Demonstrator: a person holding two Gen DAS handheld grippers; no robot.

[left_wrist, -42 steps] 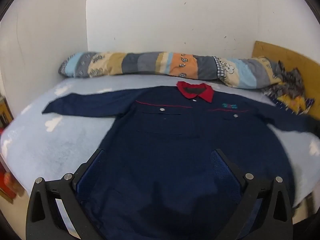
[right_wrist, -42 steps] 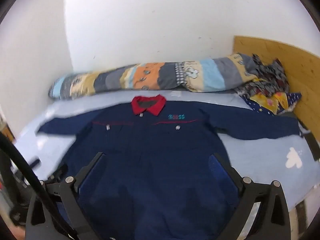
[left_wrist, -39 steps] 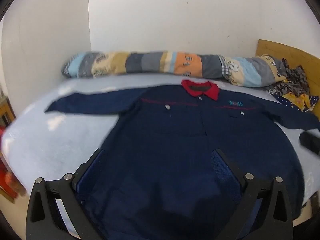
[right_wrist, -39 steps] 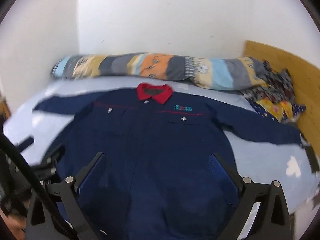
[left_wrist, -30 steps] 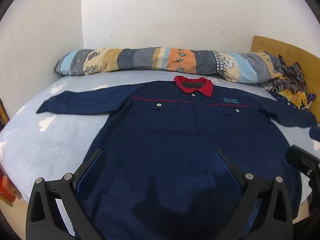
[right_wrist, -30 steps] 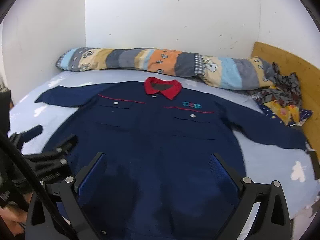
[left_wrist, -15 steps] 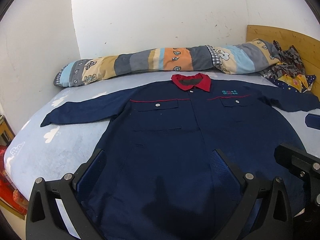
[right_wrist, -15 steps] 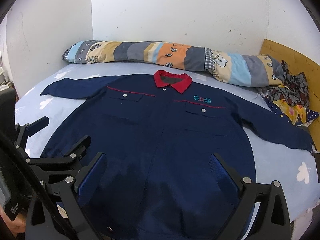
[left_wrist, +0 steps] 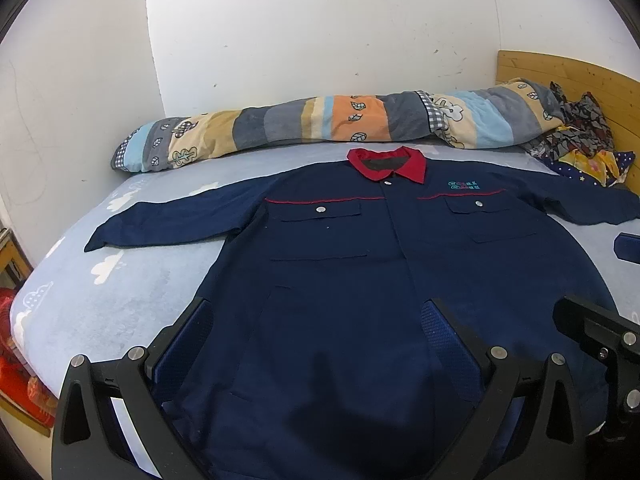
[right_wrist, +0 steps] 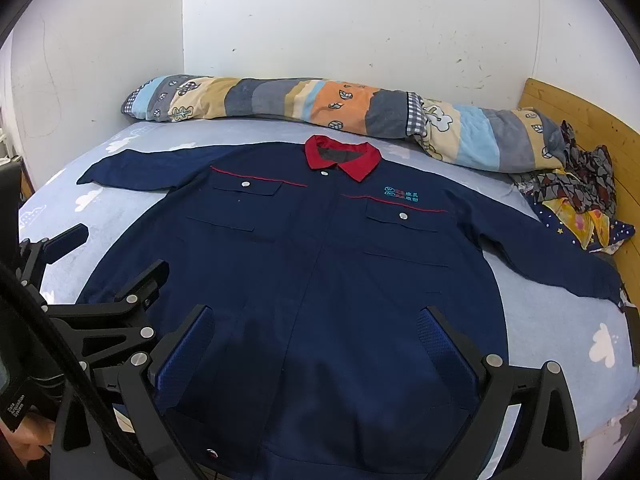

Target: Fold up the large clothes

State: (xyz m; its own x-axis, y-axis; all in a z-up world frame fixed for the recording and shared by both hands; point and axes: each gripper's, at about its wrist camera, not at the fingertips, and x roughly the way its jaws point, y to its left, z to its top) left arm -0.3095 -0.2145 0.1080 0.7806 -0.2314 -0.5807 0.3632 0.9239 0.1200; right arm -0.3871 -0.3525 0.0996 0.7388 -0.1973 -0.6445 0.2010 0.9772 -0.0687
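A large navy work jacket (left_wrist: 340, 280) with a red collar (left_wrist: 386, 164) lies flat, front up, on the bed, both sleeves spread out sideways. It also shows in the right wrist view (right_wrist: 320, 264). My left gripper (left_wrist: 316, 320) is open and empty, hovering over the jacket's lower hem. My right gripper (right_wrist: 316, 320) is open and empty over the hem too. The left gripper shows at the left of the right wrist view (right_wrist: 104, 264); the right gripper's finger shows at the right edge of the left wrist view (left_wrist: 592, 324).
The bed has a light blue cloud-print sheet (left_wrist: 100, 292). A rolled striped quilt (left_wrist: 328, 124) lies along the wall behind the jacket. Crumpled patterned clothes (right_wrist: 580, 192) sit by the wooden headboard (right_wrist: 580, 120) on the right. White walls enclose the far and left sides.
Both grippers have swung about and steadied over the jacket's hem, staying open. The right gripper has come into the left wrist view. The jacket has not moved.
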